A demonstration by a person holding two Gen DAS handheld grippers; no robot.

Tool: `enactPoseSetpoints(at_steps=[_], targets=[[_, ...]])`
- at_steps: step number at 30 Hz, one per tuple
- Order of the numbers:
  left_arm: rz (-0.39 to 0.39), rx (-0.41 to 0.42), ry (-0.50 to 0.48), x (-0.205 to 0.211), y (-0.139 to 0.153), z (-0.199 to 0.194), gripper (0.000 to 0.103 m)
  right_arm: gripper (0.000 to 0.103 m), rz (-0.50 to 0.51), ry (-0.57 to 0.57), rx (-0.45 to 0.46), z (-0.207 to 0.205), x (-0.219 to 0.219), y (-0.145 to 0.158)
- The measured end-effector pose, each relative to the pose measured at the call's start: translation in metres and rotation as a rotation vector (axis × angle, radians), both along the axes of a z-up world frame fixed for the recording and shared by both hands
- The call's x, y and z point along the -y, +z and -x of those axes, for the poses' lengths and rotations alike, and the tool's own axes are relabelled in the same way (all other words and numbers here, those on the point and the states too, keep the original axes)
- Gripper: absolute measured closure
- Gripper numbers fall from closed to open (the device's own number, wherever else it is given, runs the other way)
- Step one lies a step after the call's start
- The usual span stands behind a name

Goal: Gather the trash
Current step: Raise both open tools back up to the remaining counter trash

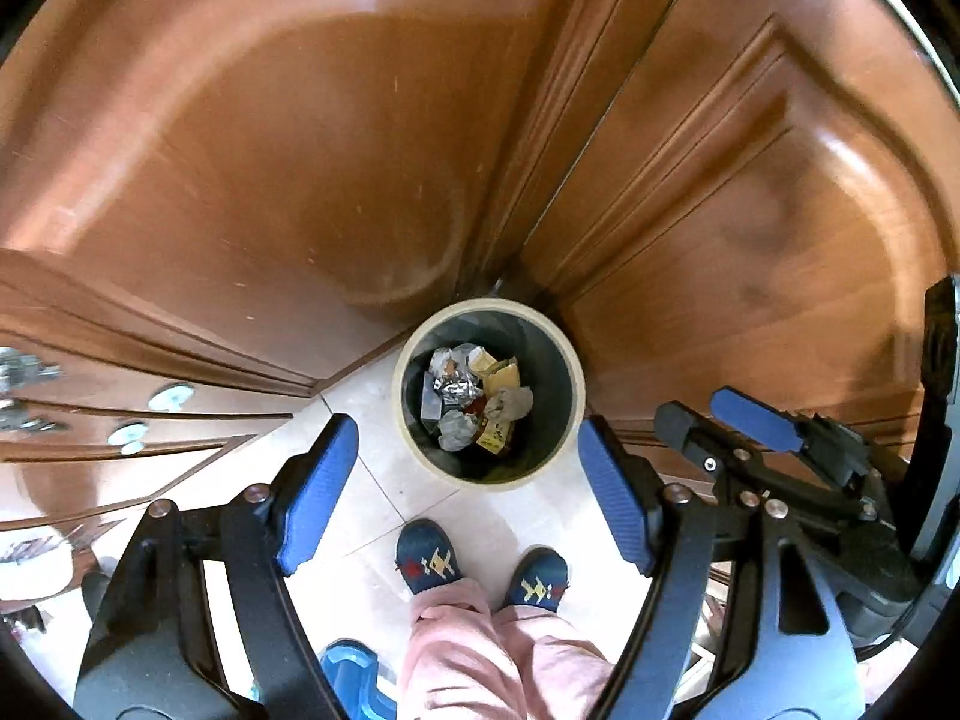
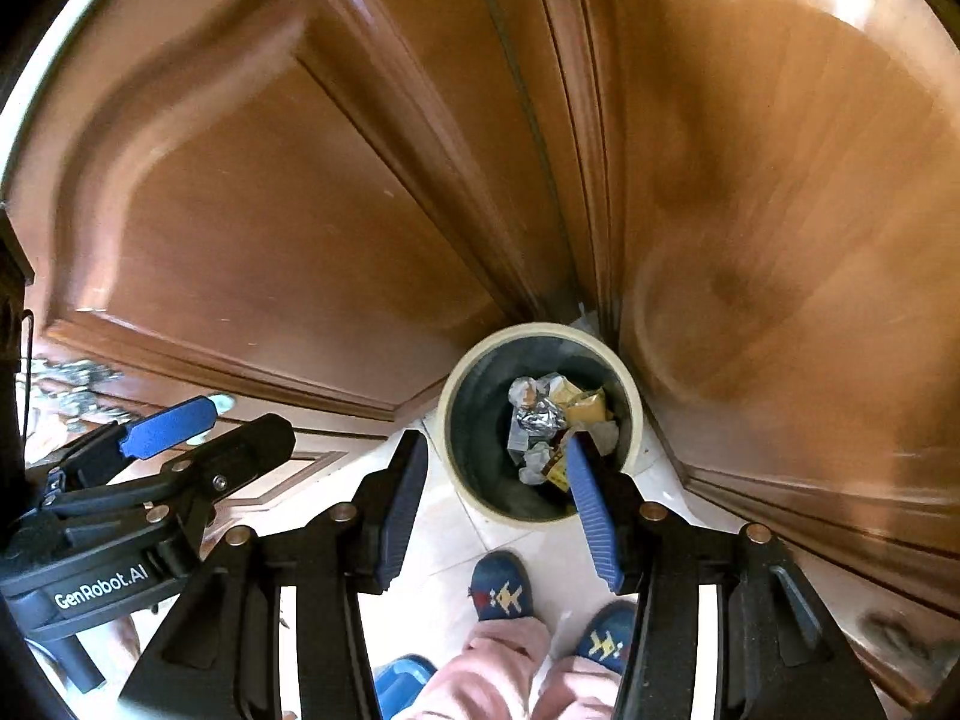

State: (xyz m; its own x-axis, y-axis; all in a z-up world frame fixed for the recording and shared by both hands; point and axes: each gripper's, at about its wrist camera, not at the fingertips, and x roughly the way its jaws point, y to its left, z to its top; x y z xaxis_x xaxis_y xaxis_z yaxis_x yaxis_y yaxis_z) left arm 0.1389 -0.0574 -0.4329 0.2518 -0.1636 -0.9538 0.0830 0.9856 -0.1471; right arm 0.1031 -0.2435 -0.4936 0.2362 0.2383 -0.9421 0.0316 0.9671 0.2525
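Note:
A round bin with a cream rim [image 1: 432, 468] stands on the tiled floor in the corner of the wooden cabinet doors. It holds crumpled foil, paper balls and yellow wrappers [image 1: 474, 399]. My left gripper [image 1: 462, 462] is open and empty, high above the bin. My right gripper [image 2: 495, 483] is also open and empty above the bin [image 2: 462, 480], with the trash [image 2: 555, 420] below its right finger. The right gripper shows at the right of the left wrist view [image 1: 732, 420]; the left one shows at the left of the right wrist view [image 2: 210, 426].
Brown wooden cabinet doors [image 1: 270, 180] rise behind the bin on both sides. The person's feet in blue slippers [image 1: 429, 558] stand on the pale tiles just before the bin. A blue object [image 1: 354, 672] lies at the bottom edge.

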Motion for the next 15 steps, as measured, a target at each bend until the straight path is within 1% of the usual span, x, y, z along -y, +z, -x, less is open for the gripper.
enactPoseSetpoints(at_steps=[7,15], targets=[[-0.01,0.073,0.032,0.001,0.088,0.028,0.028,0.054,-0.001,0.036,0.059,0.014,-0.003,0.083],[-0.013,0.199,0.081,-0.009,0.193,0.06,0.028,0.054,0.013,0.075,0.16,0.034,-0.003,0.197]])
